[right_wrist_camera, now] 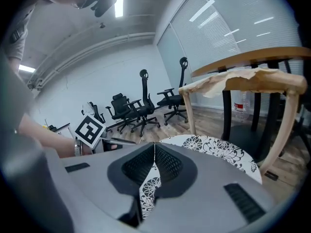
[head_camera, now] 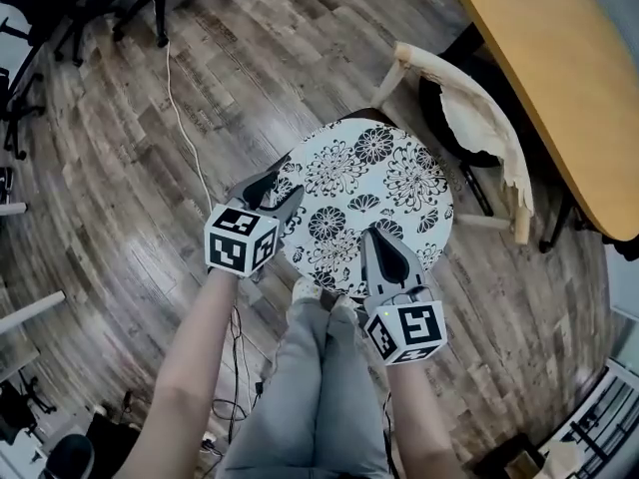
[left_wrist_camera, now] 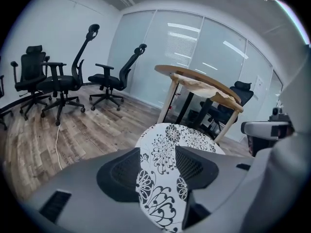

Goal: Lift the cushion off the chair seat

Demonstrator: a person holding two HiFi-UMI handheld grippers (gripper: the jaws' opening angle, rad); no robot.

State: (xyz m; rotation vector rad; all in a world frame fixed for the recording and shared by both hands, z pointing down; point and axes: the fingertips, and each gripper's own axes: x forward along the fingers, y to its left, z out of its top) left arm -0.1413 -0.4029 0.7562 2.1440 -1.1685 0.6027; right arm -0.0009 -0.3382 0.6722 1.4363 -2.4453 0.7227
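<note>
Black-and-white floral cushion point(head_camera: 371, 200) on chair point(head_camera: 407, 58); left gripper point(head_camera: 285, 188) jaws apart, right gripper point(head_camera: 373, 234) jaws together.

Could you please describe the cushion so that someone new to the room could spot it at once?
Beside the long wooden table stands a pale-framed chair. On its seat lies the cushion: round, white, printed with black flowers, the only patterned thing among plain wood and black office chairs.
</note>
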